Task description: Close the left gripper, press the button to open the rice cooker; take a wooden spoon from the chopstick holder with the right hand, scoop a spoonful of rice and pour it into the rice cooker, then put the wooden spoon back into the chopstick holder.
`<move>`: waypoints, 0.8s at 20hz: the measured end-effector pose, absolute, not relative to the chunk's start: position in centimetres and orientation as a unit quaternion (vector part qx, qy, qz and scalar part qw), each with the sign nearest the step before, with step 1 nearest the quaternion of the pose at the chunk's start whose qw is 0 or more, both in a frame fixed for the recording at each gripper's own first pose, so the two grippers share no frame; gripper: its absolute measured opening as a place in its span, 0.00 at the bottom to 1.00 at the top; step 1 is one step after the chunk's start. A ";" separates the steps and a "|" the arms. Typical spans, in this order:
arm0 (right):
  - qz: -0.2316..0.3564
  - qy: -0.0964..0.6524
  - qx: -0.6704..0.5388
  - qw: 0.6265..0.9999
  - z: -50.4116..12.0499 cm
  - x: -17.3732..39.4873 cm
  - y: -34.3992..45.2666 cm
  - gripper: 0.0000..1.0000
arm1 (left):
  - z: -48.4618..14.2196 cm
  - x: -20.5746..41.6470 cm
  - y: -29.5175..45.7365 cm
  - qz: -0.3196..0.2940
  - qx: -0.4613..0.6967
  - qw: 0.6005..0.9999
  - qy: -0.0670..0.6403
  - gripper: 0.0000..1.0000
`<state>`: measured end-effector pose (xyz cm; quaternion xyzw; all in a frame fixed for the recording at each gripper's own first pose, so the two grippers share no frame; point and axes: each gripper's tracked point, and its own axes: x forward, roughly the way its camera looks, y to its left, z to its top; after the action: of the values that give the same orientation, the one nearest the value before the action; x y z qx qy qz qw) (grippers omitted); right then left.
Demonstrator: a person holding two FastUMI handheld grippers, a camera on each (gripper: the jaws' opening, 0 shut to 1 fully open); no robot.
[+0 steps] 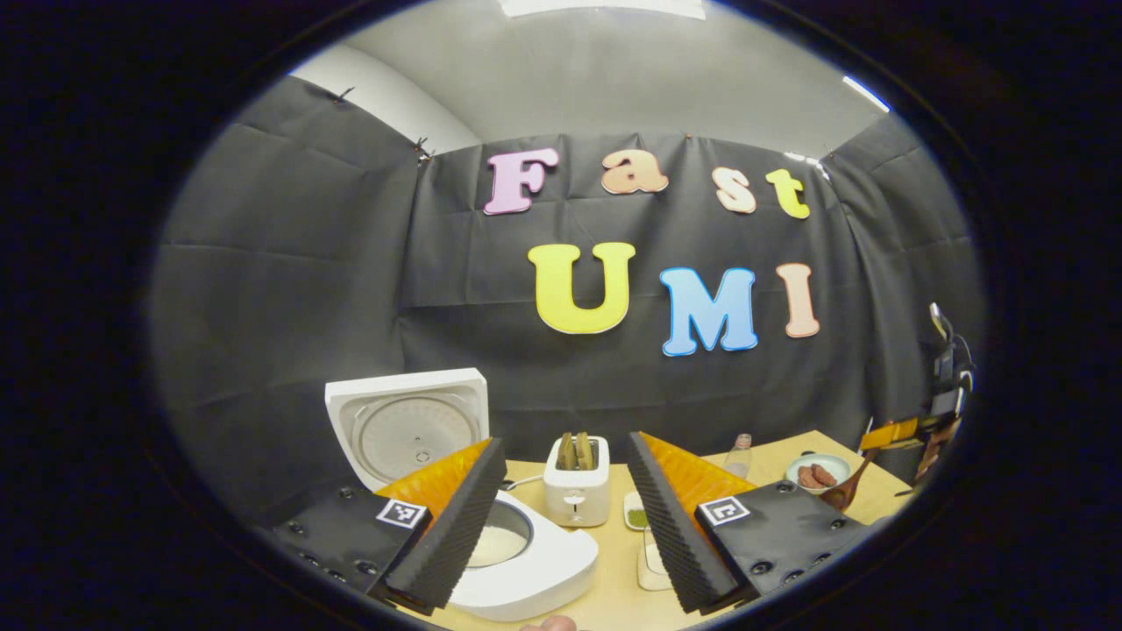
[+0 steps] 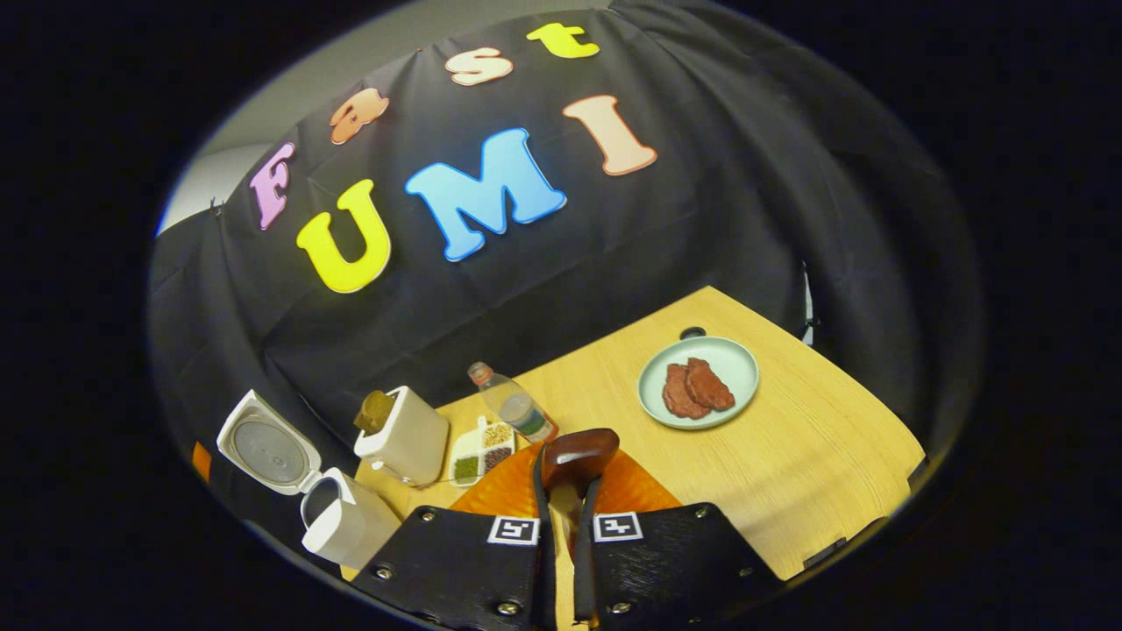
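The white rice cooker [image 1: 526,570] stands at the lower left with its lid [image 1: 408,429] raised; something pale lies in its pot. My left gripper [image 1: 564,447] hangs open above the table, its left finger over the cooker's rim, nothing between the fingers. My right gripper [image 2: 567,478] is shut on the handle of the wooden spoon [image 2: 578,454], whose dark bowl points forward over the table. In the left gripper view that spoon [image 1: 843,492] hangs from the right gripper [image 1: 885,436] at the far right. The cooker [image 2: 342,521] with its lid [image 2: 263,451] up lies far left of the spoon.
A white toaster [image 1: 576,491] holding two slices stands mid-table. Beside it are a divided tray of grains [image 2: 482,451] and a small bottle [image 2: 517,407]. A pale green plate [image 2: 699,381] with meat slices sits at the right. The table's edge [image 2: 877,517] runs close on the right.
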<state>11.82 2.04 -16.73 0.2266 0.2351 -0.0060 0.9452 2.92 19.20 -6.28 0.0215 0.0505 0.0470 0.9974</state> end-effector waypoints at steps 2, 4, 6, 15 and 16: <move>0.026 0.220 0.223 0.949 -15.2 13.2 5.2 0.08 | -6.5 2.9 19.6 0.041 0.026 0.998 0.051 0.97; 0.058 0.217 0.208 0.952 -15.2 14.5 8.7 0.08 | -6.1 2.8 19.9 0.034 0.032 0.998 0.039 0.97; 0.076 0.224 0.184 0.954 -16.5 15.6 11.6 0.08 | -6.4 2.7 19.8 0.022 0.036 0.998 0.040 0.97; 0.113 0.271 0.054 0.954 -27.9 19.3 20.7 0.08 | -9.5 1.5 23.5 0.032 0.031 0.996 0.073 0.96; 0.117 0.280 0.043 0.952 -29.1 19.4 21.4 0.09 | -9.8 1.2 24.1 0.036 0.030 0.996 0.076 0.94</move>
<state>19.38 21.43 -29.15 0.0426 0.2801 0.1173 0.9518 1.22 24.08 -9.79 0.0295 0.0762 0.0363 0.9960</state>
